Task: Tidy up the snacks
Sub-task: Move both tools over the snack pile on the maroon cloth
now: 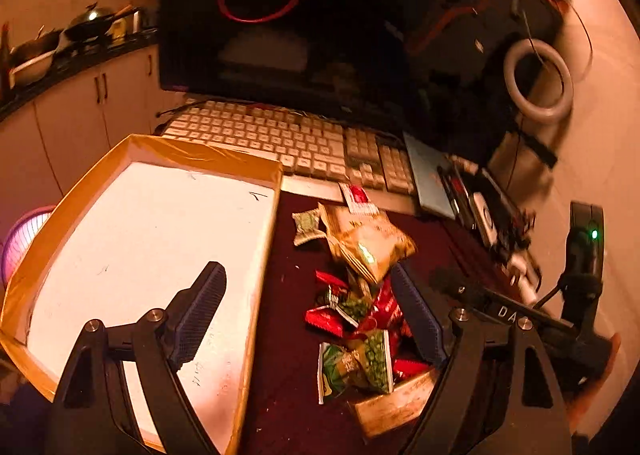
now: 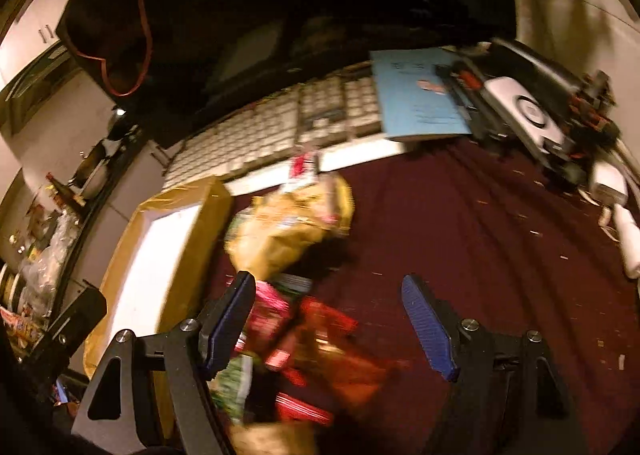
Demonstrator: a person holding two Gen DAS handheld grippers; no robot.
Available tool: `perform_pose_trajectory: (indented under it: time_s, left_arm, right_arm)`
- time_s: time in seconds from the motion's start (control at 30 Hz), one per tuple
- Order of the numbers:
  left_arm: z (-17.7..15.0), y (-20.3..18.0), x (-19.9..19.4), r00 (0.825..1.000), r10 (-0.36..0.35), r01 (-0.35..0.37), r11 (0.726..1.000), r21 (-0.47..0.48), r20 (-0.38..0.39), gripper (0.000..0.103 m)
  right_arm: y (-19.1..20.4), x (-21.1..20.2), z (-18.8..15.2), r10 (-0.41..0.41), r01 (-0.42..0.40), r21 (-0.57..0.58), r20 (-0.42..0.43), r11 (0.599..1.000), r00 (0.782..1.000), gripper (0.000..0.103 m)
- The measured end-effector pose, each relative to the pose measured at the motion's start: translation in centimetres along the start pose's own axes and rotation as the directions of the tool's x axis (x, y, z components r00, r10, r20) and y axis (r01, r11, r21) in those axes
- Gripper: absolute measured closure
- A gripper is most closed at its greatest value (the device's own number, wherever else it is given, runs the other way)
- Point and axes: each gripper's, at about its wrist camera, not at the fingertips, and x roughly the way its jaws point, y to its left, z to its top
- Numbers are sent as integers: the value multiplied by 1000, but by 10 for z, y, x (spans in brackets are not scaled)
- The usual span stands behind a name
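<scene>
Clearly nothing has been sorted yet: the snack packets (image 1: 356,295) lie in a loose heap on the dark red worktop (image 2: 460,223), while the tray (image 1: 152,239) just beside them at 9 o'clock shows only its bare white floor. Its taped yellow rim runs right along the pile's edge, probably so each packet needs only a short carry across.

In the left wrist view the left gripper (image 1: 316,315) hangs with its jaws spread wide, one over the tray floor and the other at the pile's 3 o'clock side, gripping nothing. A large golden bag (image 1: 368,243) lies at the 12 o'clock end of the heap, with small red bars (image 1: 326,319) and a green pea packet (image 1: 360,363) nearer the camera. A small brown box (image 1: 394,399) sits at 6 o'clock, under the near packets.

From the right wrist view, blurred by motion, the right gripper (image 2: 328,323) also has its jaws well apart and empty, low over the red bars. That spread suits a reach into the heap.

Beyond the snacks at 12 o'clock sit a pale keyboard (image 1: 288,143) and a dark monitor (image 1: 280,15), and a blue booklet (image 2: 420,95) lies at 1 o'clock, none of it part of the sorting.
</scene>
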Motion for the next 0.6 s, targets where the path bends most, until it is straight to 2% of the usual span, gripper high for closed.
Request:
perform_pose_trajectory:
  time_s: [0.27,0.6]
  left_arm:
    - [-7,-22,11,999,39,-35,994,103,-37,18]
    - [-12,-25,11,998,36,-30,993,117,-46,18]
  right_arm:
    - [-21,8,-4,-1,2,36,-37,999,999,30]
    - [-16,14,-7,4,-4,16,-52,1000,999,31]
